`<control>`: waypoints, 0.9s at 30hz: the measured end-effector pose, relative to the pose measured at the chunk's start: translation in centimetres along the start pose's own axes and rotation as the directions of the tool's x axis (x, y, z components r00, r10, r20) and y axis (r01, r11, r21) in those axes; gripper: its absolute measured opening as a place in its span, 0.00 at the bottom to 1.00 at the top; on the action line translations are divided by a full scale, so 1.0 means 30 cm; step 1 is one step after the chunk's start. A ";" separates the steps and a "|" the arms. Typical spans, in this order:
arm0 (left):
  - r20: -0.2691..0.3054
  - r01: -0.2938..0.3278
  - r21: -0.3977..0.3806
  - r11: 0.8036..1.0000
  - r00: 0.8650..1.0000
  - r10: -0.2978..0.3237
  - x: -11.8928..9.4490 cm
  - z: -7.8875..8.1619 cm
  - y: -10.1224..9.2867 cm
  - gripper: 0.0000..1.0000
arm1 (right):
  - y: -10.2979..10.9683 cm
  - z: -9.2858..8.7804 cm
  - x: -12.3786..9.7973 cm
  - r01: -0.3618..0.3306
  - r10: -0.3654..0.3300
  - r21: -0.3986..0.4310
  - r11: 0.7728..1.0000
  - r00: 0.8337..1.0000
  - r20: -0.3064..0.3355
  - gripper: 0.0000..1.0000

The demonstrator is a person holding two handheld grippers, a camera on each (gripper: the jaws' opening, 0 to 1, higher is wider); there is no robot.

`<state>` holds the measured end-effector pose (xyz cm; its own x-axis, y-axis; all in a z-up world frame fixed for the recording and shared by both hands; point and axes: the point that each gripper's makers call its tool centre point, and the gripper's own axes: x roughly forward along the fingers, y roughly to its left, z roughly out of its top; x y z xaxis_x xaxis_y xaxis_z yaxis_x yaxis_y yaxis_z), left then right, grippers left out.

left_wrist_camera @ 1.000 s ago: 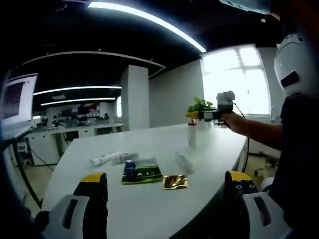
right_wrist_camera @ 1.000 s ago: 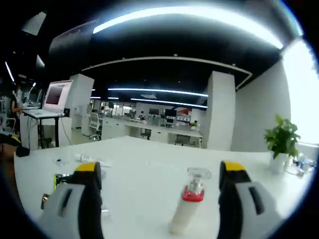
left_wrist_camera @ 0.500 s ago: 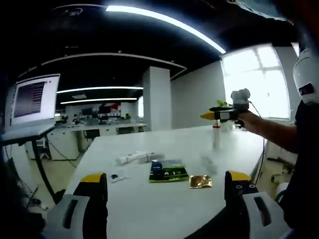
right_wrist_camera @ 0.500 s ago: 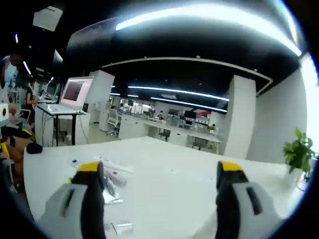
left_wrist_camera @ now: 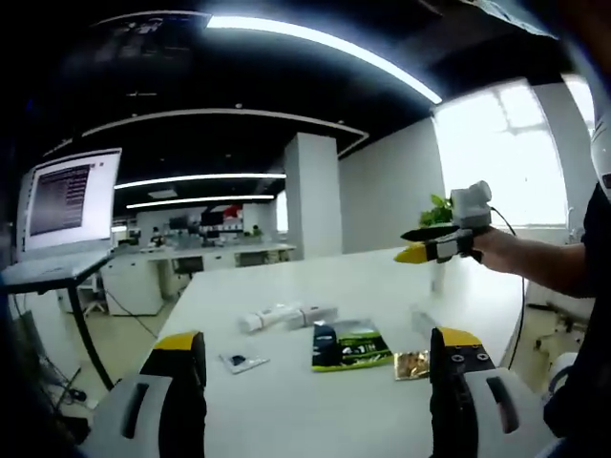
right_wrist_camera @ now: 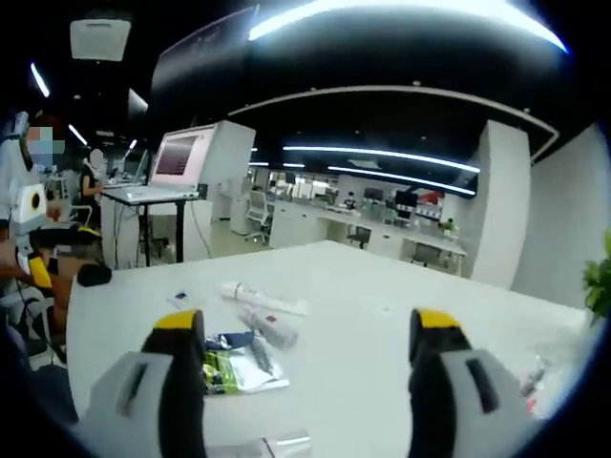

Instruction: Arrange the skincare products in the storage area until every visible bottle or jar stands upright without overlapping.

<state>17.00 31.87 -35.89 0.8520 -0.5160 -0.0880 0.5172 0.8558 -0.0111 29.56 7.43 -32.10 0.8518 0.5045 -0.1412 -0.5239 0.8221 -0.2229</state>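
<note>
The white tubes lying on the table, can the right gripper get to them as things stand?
Probably yes. The right gripper is open and empty, and the white tubes lie flat on the white table just ahead, with nothing between.

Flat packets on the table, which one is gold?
The gold sachet, smallest-looking of the three, lies just right of the green-and-black packet in the left gripper view; the clear packet sits far left.

White table (left_wrist_camera: pixel 286 420), laptop (left_wrist_camera: pixel 67 205) on a stand, green plant (left_wrist_camera: pixel 437 210), white pillar (left_wrist_camera: pixel 313 196), bright window (left_wrist_camera: pixel 501 153)
</note>
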 end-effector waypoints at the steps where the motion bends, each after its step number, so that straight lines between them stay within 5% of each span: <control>1: 0.000 0.002 0.003 1.000 1.000 -0.002 0.010 0.000 0.001 1.00 | 0.004 -0.004 0.005 -0.004 0.004 0.002 1.000 1.000 -0.005 0.89; 7: -0.033 0.027 0.007 1.000 0.999 -0.027 0.068 -0.020 0.002 1.00 | 0.017 -0.014 0.039 -0.027 0.027 0.013 1.000 1.000 -0.015 0.89; 16: 0.019 0.040 0.031 0.999 0.999 -0.041 0.151 0.021 0.007 1.00 | 0.037 -0.028 0.107 -0.070 0.072 0.042 0.997 0.997 -0.033 0.88; 27: -0.004 0.050 0.004 0.999 0.999 -0.050 0.202 -0.003 0.016 1.00 | 0.082 -0.070 0.148 -0.114 0.116 0.025 0.993 0.990 -0.080 0.87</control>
<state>22.40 29.15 -36.52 0.8246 -0.5584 -0.0910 0.5597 0.8286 -0.0120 32.04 11.12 -35.29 0.7822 0.5737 -0.2429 -0.6176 0.7654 -0.1811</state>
